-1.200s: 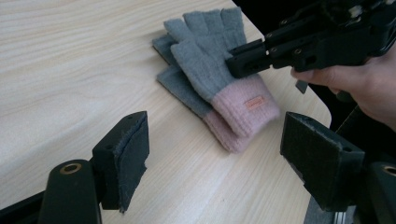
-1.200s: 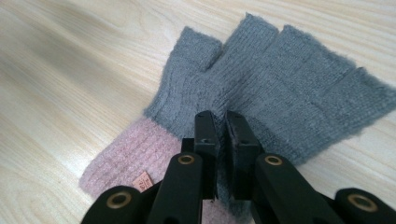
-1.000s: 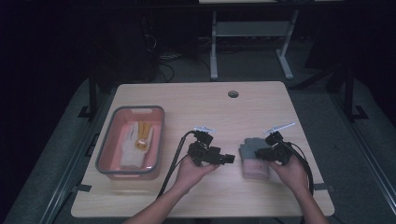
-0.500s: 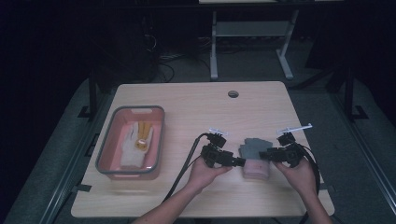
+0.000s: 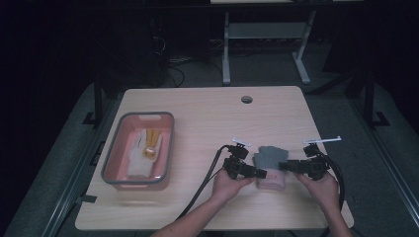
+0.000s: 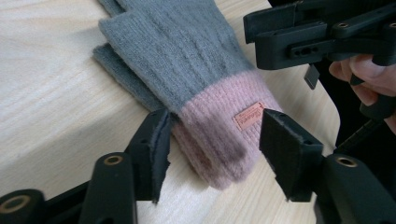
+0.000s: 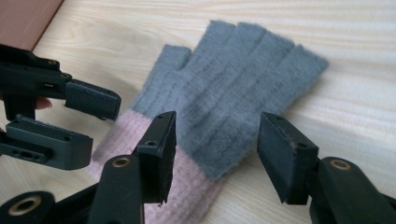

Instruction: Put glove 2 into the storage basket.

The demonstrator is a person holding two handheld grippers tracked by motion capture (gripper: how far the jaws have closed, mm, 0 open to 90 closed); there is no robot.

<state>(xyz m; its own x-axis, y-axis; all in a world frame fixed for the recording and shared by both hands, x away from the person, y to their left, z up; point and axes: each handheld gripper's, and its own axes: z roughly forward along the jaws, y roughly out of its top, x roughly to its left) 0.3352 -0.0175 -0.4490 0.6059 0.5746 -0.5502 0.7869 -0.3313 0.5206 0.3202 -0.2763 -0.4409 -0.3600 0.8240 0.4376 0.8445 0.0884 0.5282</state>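
A grey knit glove with a pink cuff lies flat near the table's front edge, fingers pointing away from the person. My left gripper reaches in from the left. Its jaws have just been closing and now stand either side of the cuff end, close to the wool, with no clear squeeze. My right gripper comes from the right. Its jaws have just been opening and now stand apart over the glove's edge where grey meets pink. The two grippers face each other across the cuff.
A grey-rimmed pink bin stands at the left of the wooden table, holding a white glove with orange parts. A cable hole sits near the far edge. Black cables trail from both grippers toward the person.
The left gripper has slid right to the glove's cuff and narrowed its jaws. The right gripper has spread its jaws and drawn back to the right. The glove stays on the table.
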